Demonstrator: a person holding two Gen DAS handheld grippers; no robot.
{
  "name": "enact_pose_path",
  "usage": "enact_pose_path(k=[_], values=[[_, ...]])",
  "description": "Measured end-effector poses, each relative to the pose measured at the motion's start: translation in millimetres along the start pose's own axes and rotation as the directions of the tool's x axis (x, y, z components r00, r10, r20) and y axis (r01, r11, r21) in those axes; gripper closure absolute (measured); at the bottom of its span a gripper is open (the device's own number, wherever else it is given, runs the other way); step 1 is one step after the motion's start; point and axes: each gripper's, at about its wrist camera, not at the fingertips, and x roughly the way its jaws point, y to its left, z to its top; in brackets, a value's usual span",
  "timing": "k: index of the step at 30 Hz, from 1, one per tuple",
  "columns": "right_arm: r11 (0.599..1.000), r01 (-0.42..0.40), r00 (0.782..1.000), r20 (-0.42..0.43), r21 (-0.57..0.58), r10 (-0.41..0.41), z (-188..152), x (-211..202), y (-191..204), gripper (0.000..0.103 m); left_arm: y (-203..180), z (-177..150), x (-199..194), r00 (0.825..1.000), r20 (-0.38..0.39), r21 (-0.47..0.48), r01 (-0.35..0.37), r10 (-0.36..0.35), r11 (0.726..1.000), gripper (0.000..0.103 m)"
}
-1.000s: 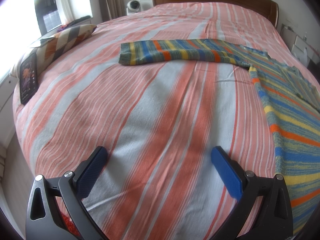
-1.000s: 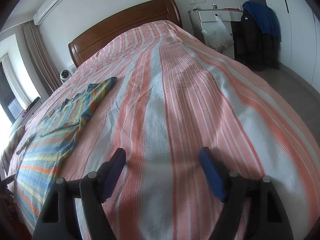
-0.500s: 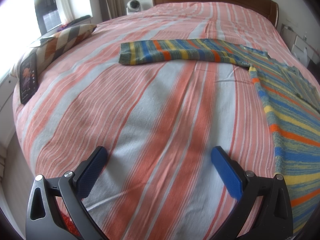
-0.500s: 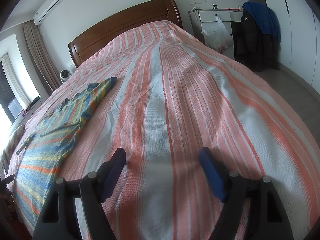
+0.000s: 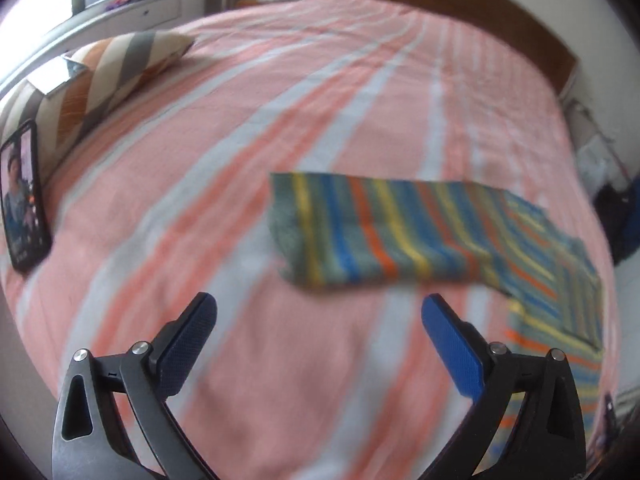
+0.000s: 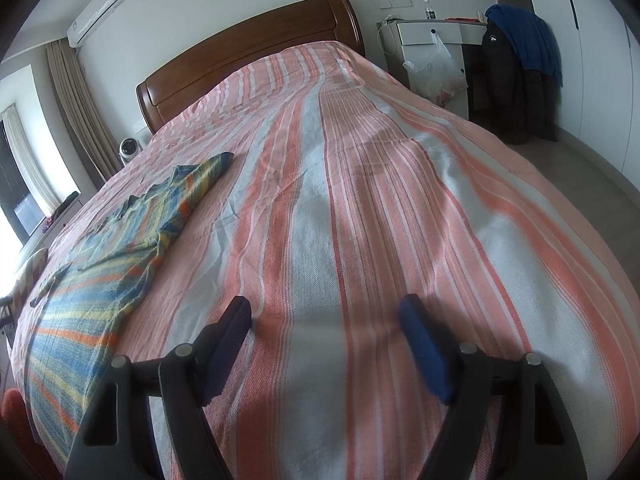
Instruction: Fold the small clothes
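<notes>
Presently the left gripper (image 5: 319,311) hovers, jaws apart and empty, just short of the striped sweater's sleeve (image 5: 384,232), which lies crosswise ahead on the bed (image 5: 280,100). The right gripper (image 6: 324,316), likewise wide and empty, stands farther off. Motion blur obscures the sleeve's edges; the sweater's body is cut off.

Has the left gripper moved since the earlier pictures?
Yes. The left gripper, jaws open and empty, has advanced toward the striped sweater's sleeve, which now lies just ahead of it; the phone looks nearer too.
</notes>
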Motion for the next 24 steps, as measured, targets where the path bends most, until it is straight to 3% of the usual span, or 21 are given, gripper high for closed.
enact_pose_path(k=[2, 5, 7, 8, 11, 15, 19, 21, 24], values=[[1.0, 0.001, 1.0, 0.001, -0.001, -0.001, -0.2, 0.1, 0.1, 0.027, 9.2, 19.4, 27.9, 0.997, -0.068, -0.023, -0.021, 0.02, 1.0, 0.008], [1.0, 0.006, 1.0, -0.001, -0.004, -0.006, 0.0, 0.4, 0.8, 0.027, 11.3, 32.0, 55.2, 0.991, -0.13, -0.045, -0.046, 0.039, 0.998, 0.04], [1.0, 0.009, 1.0, -0.002, -0.006, -0.009, 0.2, 0.5, 1.4, 0.027, 5.3, 35.2, 63.3, 0.991, -0.128, -0.04, -0.039, 0.034, 0.998, 0.071], [1.0, 0.011, 1.0, -0.002, -0.006, -0.011, 0.3, 0.7, 1.6, 0.027, 1.8, 37.4, 65.1, 0.991, -0.127, -0.032, -0.039, 0.034, 0.999, 0.1], [1.0, 0.011, 1.0, -0.002, -0.007, -0.011, 0.4, 0.9, 1.4, 0.026, -24.0, 47.7, 45.3, 0.996, -0.058, 0.017, -0.061, 0.061, 0.998, 0.101], [1.0, 0.008, 1.0, 0.001, -0.006, -0.008, 0.0, 0.7, 1.2, 0.026, -99.7, 61.3, -16.2, 0.997, 0.078, 0.191, -0.007, -0.008, 0.981, 0.102], [1.0, 0.004, 1.0, 0.005, -0.004, -0.004, -0.5, 0.8, 0.4, 0.026, -207.2, 56.2, -57.9, 0.983, 0.11, 0.376, 0.098, -0.149, 0.921, 0.101], [1.0, 0.005, 1.0, 0.005, -0.004, -0.005, -0.6, 0.9, 0.7, 0.026, -260.1, 48.1, -62.8, 0.972, 0.094, 0.44, 0.152, -0.214, 0.885, 0.101], [1.0, 0.007, 1.0, 0.004, -0.006, -0.007, -0.7, 1.0, 0.9, 0.026, -322.8, 24.7, -54.2, 0.965, 0.069, 0.505, 0.184, -0.252, 0.843, 0.101]])
